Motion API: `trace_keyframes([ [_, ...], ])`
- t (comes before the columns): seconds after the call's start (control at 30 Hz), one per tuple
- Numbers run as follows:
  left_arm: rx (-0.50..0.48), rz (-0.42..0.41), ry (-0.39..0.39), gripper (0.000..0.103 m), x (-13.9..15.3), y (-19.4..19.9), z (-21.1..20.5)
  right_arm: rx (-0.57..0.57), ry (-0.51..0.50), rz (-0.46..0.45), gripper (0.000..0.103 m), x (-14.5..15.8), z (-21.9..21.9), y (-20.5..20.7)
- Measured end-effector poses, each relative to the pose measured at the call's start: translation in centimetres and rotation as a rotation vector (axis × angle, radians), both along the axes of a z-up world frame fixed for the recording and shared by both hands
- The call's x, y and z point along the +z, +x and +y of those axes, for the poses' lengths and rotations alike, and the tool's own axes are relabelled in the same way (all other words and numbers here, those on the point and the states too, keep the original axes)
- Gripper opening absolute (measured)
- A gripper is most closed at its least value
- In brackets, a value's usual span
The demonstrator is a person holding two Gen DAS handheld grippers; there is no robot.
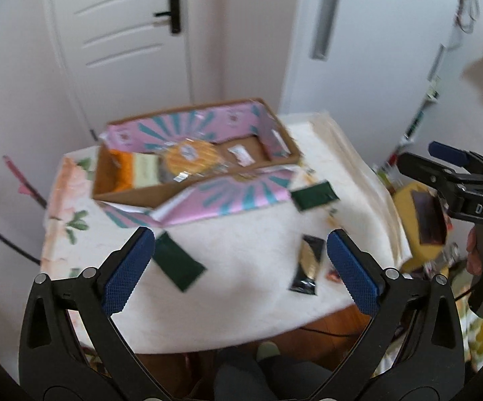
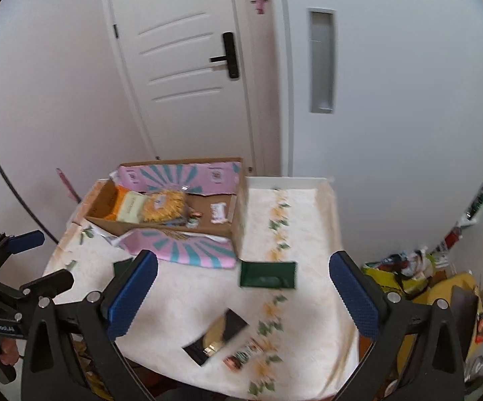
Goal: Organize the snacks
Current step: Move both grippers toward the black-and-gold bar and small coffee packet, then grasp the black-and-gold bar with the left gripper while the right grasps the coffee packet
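Both claws, left claw [image 1: 238,267] and right claw [image 2: 243,295], spread wide, empty. Dark packets [image 2: 268,274] lie loose on worktop [image 2: 308,234]. Cardboard box [image 2: 161,227] contains yellow snack bag [image 2: 164,205].

You face a white panelled door [image 2: 188,77] with a black lever handle [image 2: 226,56]. Right of it stands a white sliding door [image 2: 391,83] with a recessed pull [image 2: 321,63]. A floral cloth [image 2: 308,234] covers the table.

A home: a white panelled door [image 2: 188,77] with a lever handle [image 2: 228,56], and a floral-clothed table [image 2: 295,234] by it.
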State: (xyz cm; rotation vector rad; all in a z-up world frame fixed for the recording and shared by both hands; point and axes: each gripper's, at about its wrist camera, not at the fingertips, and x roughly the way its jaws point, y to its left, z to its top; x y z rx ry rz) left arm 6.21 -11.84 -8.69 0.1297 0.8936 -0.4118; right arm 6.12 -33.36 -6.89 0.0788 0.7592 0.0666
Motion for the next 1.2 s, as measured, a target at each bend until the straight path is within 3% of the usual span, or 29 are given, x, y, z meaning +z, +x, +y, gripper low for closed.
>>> trace_keyframes([
  [0.17,-0.113,0.071,0.007,0.102,-2.7,0.1,-2.9,-0.072,0.039,0.041,0.102,-2.0,-2.3,-1.6],
  [0.33,-0.244,0.132,0.064,0.102,-6.3,0.5,-6.2,-0.158,0.064,0.099,0.102,-5.0,-3.8,-3.4],
  [0.5,-0.325,0.219,0.103,0.087,-10.8,1.3,-8.9,-0.235,0.068,0.14,0.102,-8.0,-4.2,-4.5],
  [0.73,-0.391,0.287,0.158,0.078,-15.2,2.5,-11.3,-0.314,0.076,0.194,0.102,-11.4,-3.8,-5.0],
  [1.2,-0.48,0.313,0.239,0.06,-18.4,3.6,-13.1,-0.366,0.12,0.287,0.099,-15.2,-2.2,-4.1],
])
